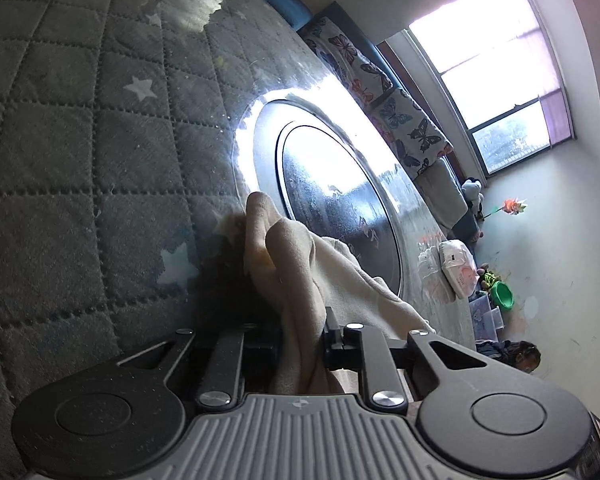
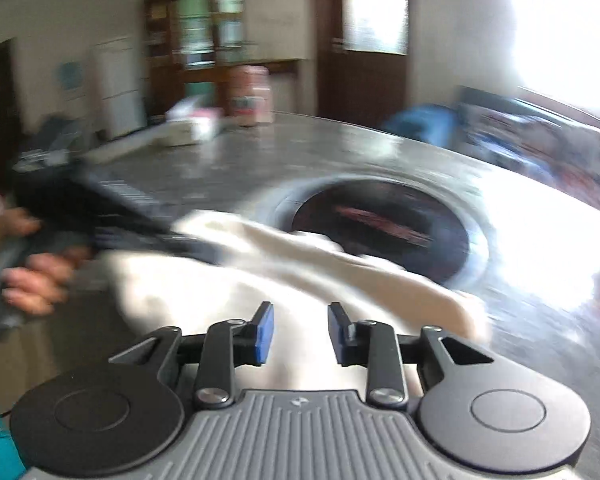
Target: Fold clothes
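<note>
A cream garment (image 2: 284,264) is spread on the glossy round table (image 2: 339,148), its long axis running from the dark central disc (image 2: 379,224) back toward the person's hand (image 2: 32,276). The left gripper (image 1: 296,336) is clamped on a bunched fold of it beside the disc. The right gripper (image 2: 300,332) is held above the garment's near edge, jaws apart and empty, nearer the loose cloth.

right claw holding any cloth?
No. The right claw is open, its blue pads apart with nothing between them, above the cream garment.
</note>
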The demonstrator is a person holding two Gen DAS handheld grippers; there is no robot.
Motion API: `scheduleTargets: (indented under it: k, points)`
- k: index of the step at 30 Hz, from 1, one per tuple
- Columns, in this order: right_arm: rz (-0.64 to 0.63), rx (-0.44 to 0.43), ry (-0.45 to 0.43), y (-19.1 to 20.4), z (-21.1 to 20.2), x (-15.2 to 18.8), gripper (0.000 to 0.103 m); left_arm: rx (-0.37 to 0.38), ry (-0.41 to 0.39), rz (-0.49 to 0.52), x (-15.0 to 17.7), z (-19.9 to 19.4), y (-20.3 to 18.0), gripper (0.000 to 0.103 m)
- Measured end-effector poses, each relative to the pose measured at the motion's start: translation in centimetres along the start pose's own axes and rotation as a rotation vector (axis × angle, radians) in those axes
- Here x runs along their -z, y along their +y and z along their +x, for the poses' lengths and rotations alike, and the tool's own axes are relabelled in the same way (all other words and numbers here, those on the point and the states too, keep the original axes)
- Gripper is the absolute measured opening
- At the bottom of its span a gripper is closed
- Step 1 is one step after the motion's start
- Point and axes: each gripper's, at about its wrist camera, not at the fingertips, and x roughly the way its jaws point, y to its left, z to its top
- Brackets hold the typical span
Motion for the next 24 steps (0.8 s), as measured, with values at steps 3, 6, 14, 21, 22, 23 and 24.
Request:
scheduleTargets:
  k: [3, 6, 14, 21, 22, 23, 24]
  points:
    - [0.096, 0.082, 0.005, -3.1, 0.4, 0.4, 0.039, -0.014, -0.002, 0.030, 0.1, 0.0, -0.4, 0.020]
    - [0.166, 0.110, 0.012, -5.3, 0.8, 0.7, 0.046, -0.030, -0.005, 0.063, 0.2, 0.0, -0.9, 0.020]
    - [0.342, 0.074, 0.038, -8.7, 2.2, 2.3, 0.050, -0.063, -0.019, 0.152, 0.7, -0.1, -1.7, 0.020]
    - [0.325, 0.027, 0.049, -8.0, 2.6, 1.6, 0.016, -0.090, -0.035, 0.232, 1.1, -0.4, -2.3, 0.020]
    - [0.310, 0.030, 0.045, -7.6, 2.6, 1.0, 0.015, -0.092, -0.038, 0.243, 1.2, -0.5, -2.3, 0.020]
    - [0.300, 0.031, 0.041, -7.3, 2.5, 0.6, 0.015, -0.094, -0.041, 0.252, 1.2, -0.7, -2.3, 0.020]
    - [0.281, 0.030, 0.038, -6.7, 2.4, 0.0, 0.014, -0.095, -0.045, 0.259, 1.2, -0.9, -2.3, 0.020]
